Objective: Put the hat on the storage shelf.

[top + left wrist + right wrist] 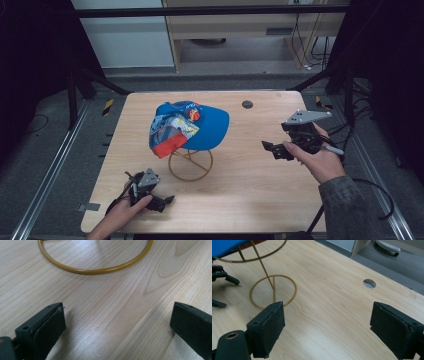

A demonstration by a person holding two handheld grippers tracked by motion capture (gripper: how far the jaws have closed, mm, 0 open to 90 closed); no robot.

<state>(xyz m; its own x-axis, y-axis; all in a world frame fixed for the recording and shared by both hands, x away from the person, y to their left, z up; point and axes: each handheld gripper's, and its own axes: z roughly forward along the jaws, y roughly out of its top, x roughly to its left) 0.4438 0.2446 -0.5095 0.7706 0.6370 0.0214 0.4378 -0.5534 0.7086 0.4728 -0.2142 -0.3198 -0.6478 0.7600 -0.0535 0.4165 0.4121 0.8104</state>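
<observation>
A blue cap [192,127] with patterned side panels and a red edge sits on a gold wire stand [190,165] at the table's middle. My left gripper [167,201] rests low near the front left edge, open, pointing toward the stand's ring base [95,271]. Its jaws [117,325] hold nothing, with bare wood between them. My right gripper [273,149] hovers to the right of the cap, open and empty [327,327]. It faces the stand [273,291], the cap's brim [227,246] and the left gripper [228,293] beyond.
The light wooden table [250,200] has a round cable hole [247,104] [369,283] near its far edge. Dark frame rails run along both sides. Grey floor, cables and a cabinet lie beyond the far edge.
</observation>
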